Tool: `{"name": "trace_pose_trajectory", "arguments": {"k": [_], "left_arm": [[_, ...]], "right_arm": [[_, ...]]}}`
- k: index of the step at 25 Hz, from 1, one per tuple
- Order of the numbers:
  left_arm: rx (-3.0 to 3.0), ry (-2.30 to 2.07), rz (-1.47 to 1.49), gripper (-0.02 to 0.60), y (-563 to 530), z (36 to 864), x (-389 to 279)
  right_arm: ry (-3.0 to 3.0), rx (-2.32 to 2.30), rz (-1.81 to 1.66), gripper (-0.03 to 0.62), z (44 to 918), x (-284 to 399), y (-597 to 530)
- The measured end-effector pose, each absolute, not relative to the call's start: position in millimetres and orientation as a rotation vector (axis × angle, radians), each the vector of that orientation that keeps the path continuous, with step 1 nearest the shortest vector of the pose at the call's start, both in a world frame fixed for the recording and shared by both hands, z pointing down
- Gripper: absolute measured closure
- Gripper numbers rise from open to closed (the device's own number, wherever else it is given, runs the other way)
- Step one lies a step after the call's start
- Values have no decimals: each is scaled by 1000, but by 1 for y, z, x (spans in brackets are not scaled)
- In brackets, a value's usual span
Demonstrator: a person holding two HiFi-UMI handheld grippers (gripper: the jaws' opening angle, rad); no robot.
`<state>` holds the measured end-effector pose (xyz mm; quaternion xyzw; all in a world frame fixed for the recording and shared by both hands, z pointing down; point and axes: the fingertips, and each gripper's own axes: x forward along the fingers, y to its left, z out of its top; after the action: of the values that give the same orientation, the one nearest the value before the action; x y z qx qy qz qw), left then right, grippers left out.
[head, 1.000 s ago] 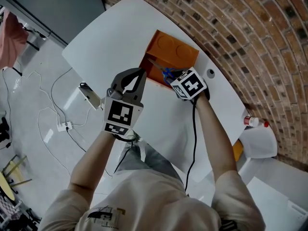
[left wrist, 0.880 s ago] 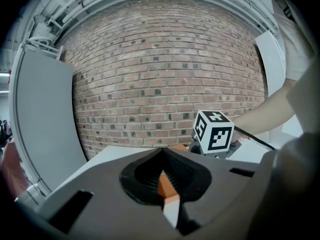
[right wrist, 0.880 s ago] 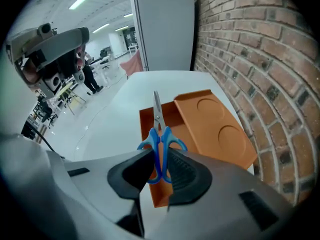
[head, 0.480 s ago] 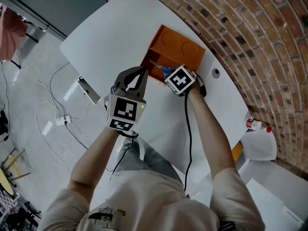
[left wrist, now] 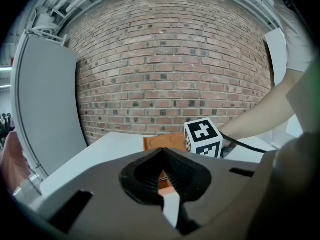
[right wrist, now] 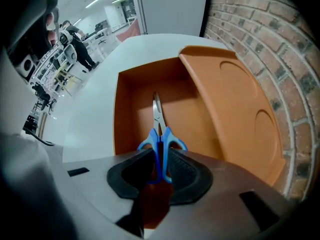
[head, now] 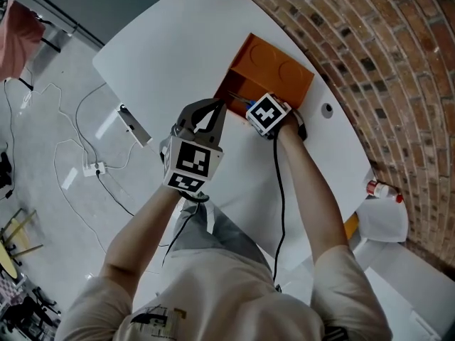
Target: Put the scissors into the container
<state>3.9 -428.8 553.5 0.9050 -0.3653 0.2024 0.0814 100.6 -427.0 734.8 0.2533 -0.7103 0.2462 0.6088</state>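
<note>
The orange container (right wrist: 129, 101) stands open on the white table, its lid (right wrist: 235, 114) tipped back towards the brick wall. My right gripper (right wrist: 160, 171) points straight down into it, shut on the blue handles of the scissors (right wrist: 161, 136); the jaws have just eased open slightly. The steel blades hang down inside the box. In the head view the right gripper (head: 250, 109) sits over the container (head: 284, 66). My left gripper (head: 219, 106) hovers shut and empty at the container's near-left edge. In the left gripper view its closed tips (left wrist: 161, 152) face the container (left wrist: 162, 143).
The white table (head: 178, 41) runs along a curved brick wall (head: 398, 62). A round cable hole (head: 326, 109) lies right of the container. A small bottle (head: 380, 188) and a white seat (head: 384, 219) are at the right. Cables and a power strip (head: 92, 168) lie on the floor at left.
Both grippers have sunk lower. The scissors, earlier showing above the box's rim, now hang down inside the container. The left gripper stays shut beside it.
</note>
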Motion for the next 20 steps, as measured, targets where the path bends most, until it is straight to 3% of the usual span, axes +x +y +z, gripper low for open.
{"name": "trace_pose_trajectory", "arguments": {"k": [7, 13, 20], "left_arm": [[2688, -1083, 619, 574, -424, 558, 0], [2699, -1088, 611, 574, -423, 549, -2], [2745, -1106, 597, 574, -421, 516, -1]], "right_arm": [[-1648, 598, 582, 453, 740, 100, -429], [-1648, 660, 541, 454, 719, 107, -432], [-1777, 760, 509, 520, 657, 100, -438]]}}
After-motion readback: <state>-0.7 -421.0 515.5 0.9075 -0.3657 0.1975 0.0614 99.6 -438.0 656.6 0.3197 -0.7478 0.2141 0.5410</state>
